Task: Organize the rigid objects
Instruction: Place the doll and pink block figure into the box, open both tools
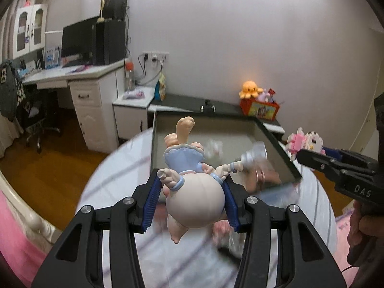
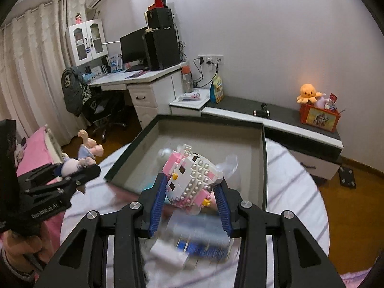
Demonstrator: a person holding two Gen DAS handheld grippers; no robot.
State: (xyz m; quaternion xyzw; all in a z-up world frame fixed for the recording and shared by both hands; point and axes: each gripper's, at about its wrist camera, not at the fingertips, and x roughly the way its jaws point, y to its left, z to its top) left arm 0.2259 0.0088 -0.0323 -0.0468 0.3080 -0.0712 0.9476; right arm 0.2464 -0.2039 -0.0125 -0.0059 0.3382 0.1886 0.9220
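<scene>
The round table with its white, purple-striped cloth [image 2: 295, 180] fills the lower half of both views and bears the large rectangular dark-rimmed tray with a grey-beige floor [image 2: 264, 168], which sits at frame centre and which I take to be the collecting place, since several blurred items already lie in it. I hold both toys above the table, near the tray's near edge, and judge this the carry step, neither item yet set down. My left gripper [image 1: 190, 200], bottom centre of the left wrist view, has its blue ribbed fingers [image 1: 151, 204] partly spread and pinching the pale pink plastic doll figure in a blue dress [image 1: 192, 192] by its rounded head, legs pointing away toward the tray. My right gripper [image 2: 189, 206], bottom centre of the right wrist view, pinches the white-and-pink building-brick cat figure [image 2: 192, 175] by its sides, tilted face-up. A side grip on each suits hard shapes that will not give. The left view alone shows the tray's right rim and a clear bottle-like item within, blurred; the right view alone shows the blurred white-and-blue box [image 2: 192, 242] on the cloth beneath the brick figure. The small orange plush octopus [image 2: 308, 93] sits on a red box, upper right, well apart.
</scene>
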